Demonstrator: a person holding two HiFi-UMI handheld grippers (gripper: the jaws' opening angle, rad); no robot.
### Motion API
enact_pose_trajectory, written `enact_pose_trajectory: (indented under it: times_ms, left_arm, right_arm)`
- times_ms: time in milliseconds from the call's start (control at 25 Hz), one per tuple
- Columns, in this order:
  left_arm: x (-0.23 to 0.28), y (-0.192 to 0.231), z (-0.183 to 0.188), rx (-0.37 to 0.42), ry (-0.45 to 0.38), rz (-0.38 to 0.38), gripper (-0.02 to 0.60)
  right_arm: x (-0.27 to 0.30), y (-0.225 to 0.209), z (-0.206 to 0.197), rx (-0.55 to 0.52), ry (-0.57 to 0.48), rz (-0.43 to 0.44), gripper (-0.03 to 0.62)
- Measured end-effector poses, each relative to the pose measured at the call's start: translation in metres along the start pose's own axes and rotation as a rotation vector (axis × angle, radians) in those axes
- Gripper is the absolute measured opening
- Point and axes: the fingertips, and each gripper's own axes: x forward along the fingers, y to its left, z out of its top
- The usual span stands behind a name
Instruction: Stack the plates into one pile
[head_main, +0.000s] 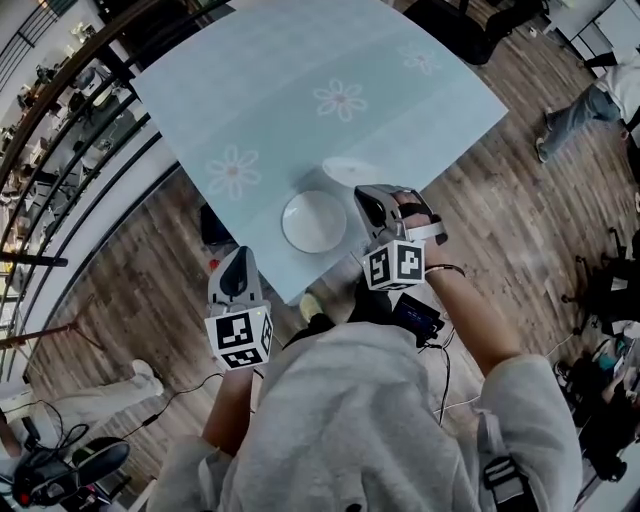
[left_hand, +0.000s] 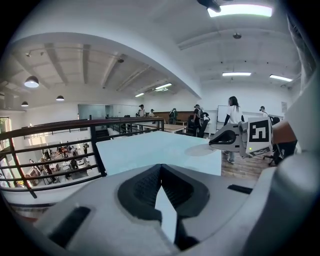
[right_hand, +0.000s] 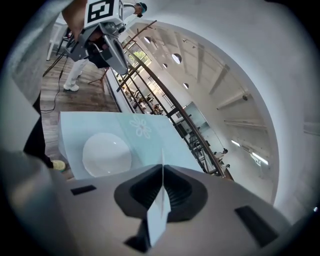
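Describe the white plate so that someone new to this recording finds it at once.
Find the pale blue table and go to its corner nearest the person. The plate lies there, just left of the right gripper in the head view. It is plain, round and white, unlike the flat daisy prints around it.

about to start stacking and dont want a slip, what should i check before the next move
1. Left tool empty: ok, jaws shut on nothing.
2. Right tool empty: ok, jaws shut on nothing.
3. Jaws open for a grab: not ok, both are shut.
4. White plate safely on the table: ok, flat, though near the front edge.
5. Second plate found: cannot tell; a pale oval beyond the white plate may be one.
6. Tools clear of the white plate: ok, neither touches it.
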Motion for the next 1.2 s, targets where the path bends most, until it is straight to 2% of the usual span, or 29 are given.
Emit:
enact_pose_trajectory:
  times_ms: [400,600,800,1040,1200]
  left_arm:
    - [-0.028,0.02,-0.036,-0.037,0.013,0.014,0.018]
    - [-0.038,0.036,-0.034,-0.047,0.019,0.026,0.018]
    - [-0.04,0.03,-0.045,-0.056,0.045,0.014,0.018]
    - [-0.032,0.031,-0.049,-0.066,0.057,0.013,0.018]
    - [-0.026,0.027,-0.052,-0.074,0.064,0.0,0.018]
  right_arm:
    - [0.009,0.08,0.04,-0.024,-0.02,0.103,0.031]
    - [0.019,0.114,0.054,-0.052,-0.025,0.177,0.031]
    - [0.013,0.161,0.06,-0.059,-0.049,0.287,0.031]
    - [0.025,0.187,0.055,0.041,-0.028,0.412,0.034]
    - [0.03,0.205,0.043,0.207,0.044,0.545,0.035]
